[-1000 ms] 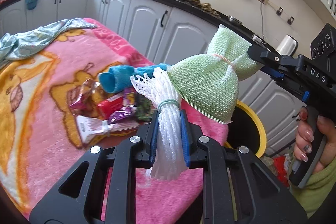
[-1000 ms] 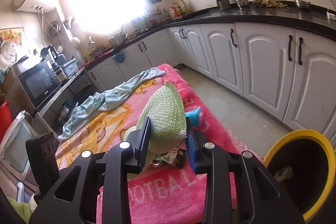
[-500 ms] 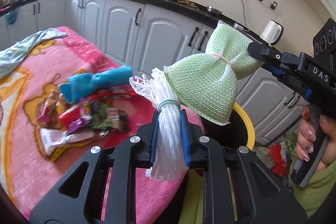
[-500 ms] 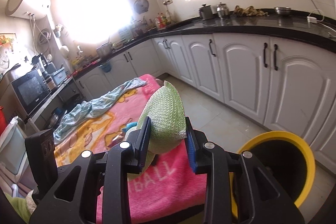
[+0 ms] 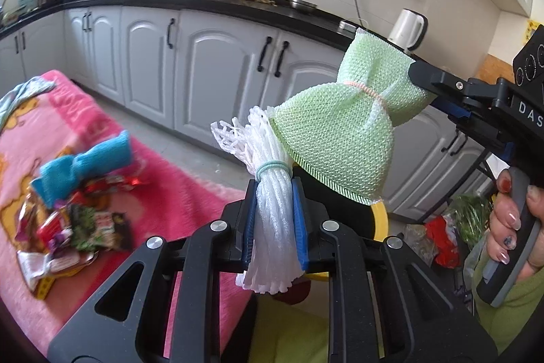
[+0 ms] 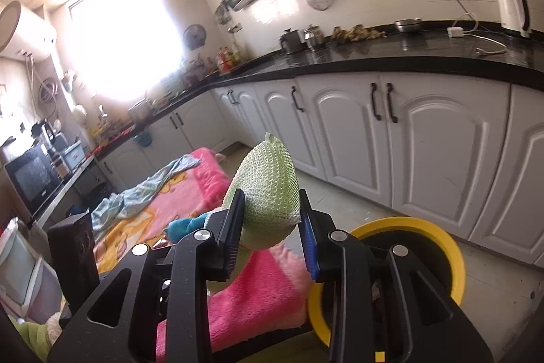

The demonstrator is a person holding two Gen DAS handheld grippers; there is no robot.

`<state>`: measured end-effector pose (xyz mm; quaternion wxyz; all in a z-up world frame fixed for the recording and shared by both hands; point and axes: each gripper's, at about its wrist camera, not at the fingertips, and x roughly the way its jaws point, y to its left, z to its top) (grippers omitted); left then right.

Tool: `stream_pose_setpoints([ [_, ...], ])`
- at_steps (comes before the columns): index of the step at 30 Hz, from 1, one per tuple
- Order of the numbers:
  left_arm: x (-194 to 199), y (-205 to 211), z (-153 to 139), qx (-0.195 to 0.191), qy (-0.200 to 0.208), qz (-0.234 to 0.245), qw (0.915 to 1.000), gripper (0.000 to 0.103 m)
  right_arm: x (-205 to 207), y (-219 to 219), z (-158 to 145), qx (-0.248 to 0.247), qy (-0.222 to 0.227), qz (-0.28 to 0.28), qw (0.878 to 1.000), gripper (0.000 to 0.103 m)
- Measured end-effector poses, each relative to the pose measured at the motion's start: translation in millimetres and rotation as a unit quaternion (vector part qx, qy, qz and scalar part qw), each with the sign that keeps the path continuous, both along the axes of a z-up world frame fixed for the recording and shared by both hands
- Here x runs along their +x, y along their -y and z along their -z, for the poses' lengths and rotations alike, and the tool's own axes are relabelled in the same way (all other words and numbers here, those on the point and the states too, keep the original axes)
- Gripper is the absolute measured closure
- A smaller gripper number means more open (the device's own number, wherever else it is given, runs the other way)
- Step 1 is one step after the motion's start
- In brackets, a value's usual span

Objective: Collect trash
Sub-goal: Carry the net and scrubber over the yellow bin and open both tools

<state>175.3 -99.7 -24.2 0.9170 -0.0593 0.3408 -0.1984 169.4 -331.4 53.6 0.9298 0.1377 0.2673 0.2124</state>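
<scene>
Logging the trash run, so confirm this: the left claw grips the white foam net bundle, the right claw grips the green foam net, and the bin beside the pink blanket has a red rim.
Not quite: the bin has a yellow rim, as the right wrist view shows. The rest holds: the left claw grips the white foam net bundle, and the right claw grips the green foam net, beside the pink blanket.

Our wrapper heap (image 5: 73, 223) near the blanket's (image 5: 176, 193) edge, our bin (image 6: 438, 247) beside that edge, cabinets (image 6: 425, 138) behind.

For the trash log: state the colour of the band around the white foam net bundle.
Pale mint green band around the white foam net bundle; clearest in the left wrist view.
</scene>
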Motion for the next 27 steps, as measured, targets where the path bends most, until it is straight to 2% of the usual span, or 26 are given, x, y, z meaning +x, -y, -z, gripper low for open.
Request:
stream_pose_setpoints([
  [7, 15, 37, 8, 0.005, -0.004, 0.030, 0.9995, 0.089, -4, 35, 8, -0.007, 0.003, 0.041, 0.999, 0.074],
  [15, 34, 70, 32, 0.024, -0.025, 0.043, 0.9985, 0.089, -4, 64, 29, -0.016, -0.007, 0.086, 0.996, 0.074],
  [22, 48, 90, 55, 0.034, -0.044, 0.054, 0.9970, 0.089, 1, 71, 49, -0.075, -0.005, 0.119, 0.990, 0.074],
  [27, 56, 100, 70, 0.035, -0.058, 0.067, 0.9954, 0.088, 10, 77, 68, -0.093, -0.023, 0.133, 0.986, 0.073],
])
